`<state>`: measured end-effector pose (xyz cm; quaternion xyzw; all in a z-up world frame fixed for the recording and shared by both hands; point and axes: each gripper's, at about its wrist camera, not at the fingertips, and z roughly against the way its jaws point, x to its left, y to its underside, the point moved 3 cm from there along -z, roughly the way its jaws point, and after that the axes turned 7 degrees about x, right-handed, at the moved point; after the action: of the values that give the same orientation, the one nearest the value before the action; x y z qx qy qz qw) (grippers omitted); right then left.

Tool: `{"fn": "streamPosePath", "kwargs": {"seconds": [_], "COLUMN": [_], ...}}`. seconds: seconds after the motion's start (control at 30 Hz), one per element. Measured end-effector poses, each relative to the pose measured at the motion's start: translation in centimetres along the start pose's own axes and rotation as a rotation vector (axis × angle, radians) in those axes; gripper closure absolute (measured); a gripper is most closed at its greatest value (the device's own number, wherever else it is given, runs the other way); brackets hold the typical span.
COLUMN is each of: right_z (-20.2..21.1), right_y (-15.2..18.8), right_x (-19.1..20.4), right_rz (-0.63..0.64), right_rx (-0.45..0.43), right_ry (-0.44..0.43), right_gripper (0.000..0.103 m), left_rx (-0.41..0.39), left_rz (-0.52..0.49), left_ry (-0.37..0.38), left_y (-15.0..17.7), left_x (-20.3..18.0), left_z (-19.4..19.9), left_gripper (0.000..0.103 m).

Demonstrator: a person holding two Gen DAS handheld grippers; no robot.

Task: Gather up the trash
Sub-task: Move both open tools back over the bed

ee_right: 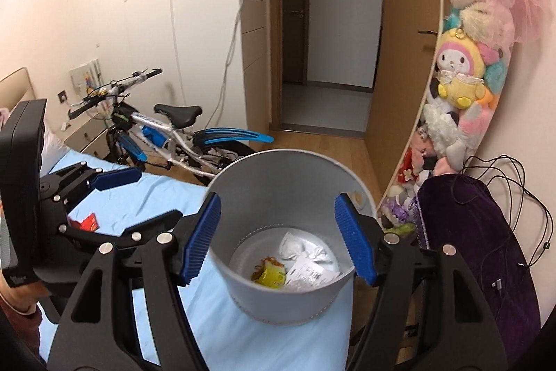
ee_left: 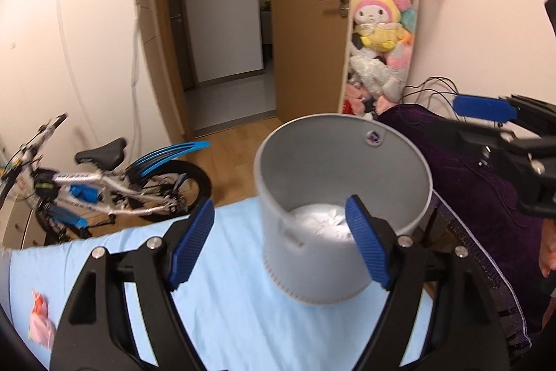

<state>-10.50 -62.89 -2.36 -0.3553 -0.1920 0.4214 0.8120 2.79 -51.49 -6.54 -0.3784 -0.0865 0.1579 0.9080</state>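
A grey trash bin (ee_left: 312,270) stands on the light blue bed sheet (ee_left: 226,301), just ahead of both grippers. My left gripper (ee_left: 278,207) is open and empty, its right pad in front of the bin's wall. My right gripper (ee_right: 278,200) is open too, its pads flanking the bin's (ee_right: 278,169) near rim without pressing. Inside lie a yellow wrapper (ee_right: 269,273), crumpled white paper (ee_right: 302,251) and a printed slip (ee_right: 311,273). A red wrapper (ee_right: 87,221) lies on the sheet under my left gripper (ee_right: 158,195); the left wrist view shows a pink-red wrapper (ee_left: 40,319) at lower left.
A bicycle (ee_right: 166,134) leans by the wall beyond the bed. To the right of the bin a purple cloth (ee_right: 479,249) covers something, with black cables over it. A net of plush toys (ee_right: 462,75) hangs beside the open door (ee_right: 399,40). The floor is wood.
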Motion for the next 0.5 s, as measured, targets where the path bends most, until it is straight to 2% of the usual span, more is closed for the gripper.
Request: {"fn": "streamPosePath", "kwargs": {"seconds": [0.07, 0.2, 0.37, 0.5], "right_z": [0.3, 0.6, 0.5, -0.1], "right_y": [0.8, 2.4, 4.8, 6.9], "right_x": [1.9, 6.4, 13.1, 19.2], "right_rz": [0.031, 0.094, 0.17, 0.238], "right_rx": [0.01, 0.015, 0.028, 0.057], "right_ry": [-0.02, -0.064, -0.151, -0.236], "right_gripper": [0.033, 0.032, 0.032, 0.032], "left_rx": [0.001, 0.015, 0.047, 0.074], "left_rz": [0.024, 0.075, 0.172, 0.259], "left_ry": [-0.02, -0.082, -0.179, -0.284], "left_y": [1.3, 4.9, 10.4, 15.3], "left_x": [1.1, 3.6, 7.4, 11.2], "left_z": [1.1, 3.5, 6.6, 9.0], "left_gripper": [0.025, 0.024, 0.024, 0.023]}}
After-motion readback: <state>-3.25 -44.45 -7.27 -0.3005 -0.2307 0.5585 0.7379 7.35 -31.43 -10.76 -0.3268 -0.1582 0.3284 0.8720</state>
